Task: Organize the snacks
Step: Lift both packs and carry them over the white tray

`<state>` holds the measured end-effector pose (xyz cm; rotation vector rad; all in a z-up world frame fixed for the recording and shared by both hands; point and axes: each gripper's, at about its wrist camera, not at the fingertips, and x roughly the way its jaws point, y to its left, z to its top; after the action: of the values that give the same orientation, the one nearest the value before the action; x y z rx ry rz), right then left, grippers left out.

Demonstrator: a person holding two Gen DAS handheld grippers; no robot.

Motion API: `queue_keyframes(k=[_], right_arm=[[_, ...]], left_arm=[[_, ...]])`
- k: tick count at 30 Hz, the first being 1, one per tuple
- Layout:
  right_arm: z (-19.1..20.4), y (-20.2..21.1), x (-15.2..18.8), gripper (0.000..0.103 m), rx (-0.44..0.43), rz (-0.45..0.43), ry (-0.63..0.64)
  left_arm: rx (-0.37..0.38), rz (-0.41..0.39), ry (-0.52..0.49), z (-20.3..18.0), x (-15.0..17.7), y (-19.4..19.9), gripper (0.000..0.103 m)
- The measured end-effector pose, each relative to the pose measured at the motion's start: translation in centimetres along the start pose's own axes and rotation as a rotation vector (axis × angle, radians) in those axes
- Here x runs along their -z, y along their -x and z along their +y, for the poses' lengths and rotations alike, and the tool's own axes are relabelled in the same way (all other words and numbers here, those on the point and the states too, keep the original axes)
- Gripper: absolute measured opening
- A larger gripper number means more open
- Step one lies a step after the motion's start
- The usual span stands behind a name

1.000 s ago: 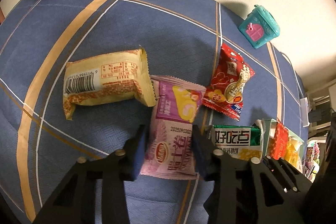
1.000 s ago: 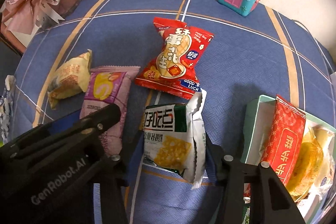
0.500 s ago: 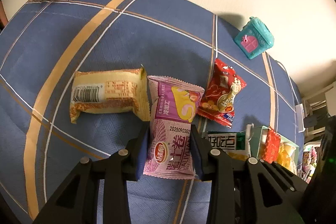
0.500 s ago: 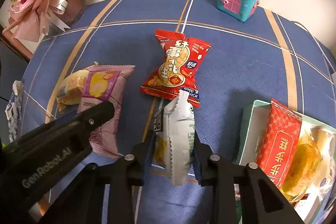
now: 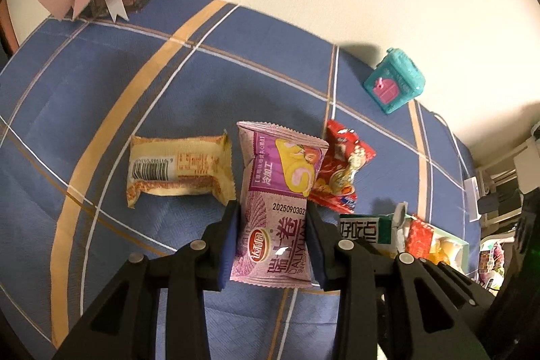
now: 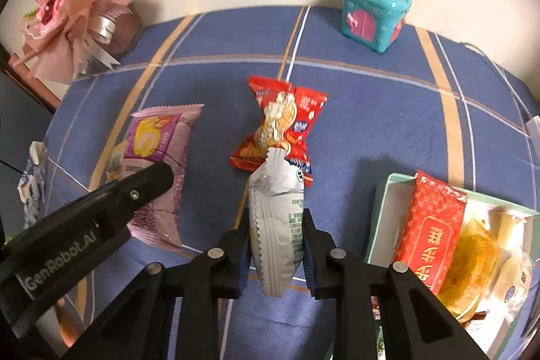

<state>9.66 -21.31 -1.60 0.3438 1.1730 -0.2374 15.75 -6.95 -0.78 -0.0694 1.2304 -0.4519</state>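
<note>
My left gripper [image 5: 272, 221] is shut on a purple swiss-roll packet [image 5: 276, 198] and holds it lifted above the blue cloth. That packet also shows in the right wrist view [image 6: 158, 164], with the left gripper's arm in front of it. My right gripper [image 6: 276, 225] is shut on a green-and-silver cracker packet [image 6: 278, 218], held edge-up; it also shows in the left wrist view [image 5: 366, 228]. A red peanut packet [image 6: 283, 127] and a yellow cake packet [image 5: 180, 169] lie on the cloth. A pale green box [image 6: 384, 204] at the right holds a red packet [image 6: 430, 225] and yellow snacks.
A teal toy house [image 6: 373, 16] stands at the back by the wall. A pink flower bouquet [image 6: 71, 16] sits at the back left corner. The blue checked tablecloth [image 5: 101, 97] covers the table. A white-and-blue wrapper [image 6: 32, 177] lies at the left edge.
Both grippers have closed on their packets and lifted them off the cloth. The cracker packet turned from flat to edge-up. Both wrist views have risen and pulled back.
</note>
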Motion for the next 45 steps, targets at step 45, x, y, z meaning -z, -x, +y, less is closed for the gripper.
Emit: queue_keyframes(k=[45], right_arm=[[-23.0,7.5,4.8,0.028,0.222,0.061,-0.487]], left_arm=[[0.07,0.163,-0.489,-22.3,10.7,-3.1,0.039]])
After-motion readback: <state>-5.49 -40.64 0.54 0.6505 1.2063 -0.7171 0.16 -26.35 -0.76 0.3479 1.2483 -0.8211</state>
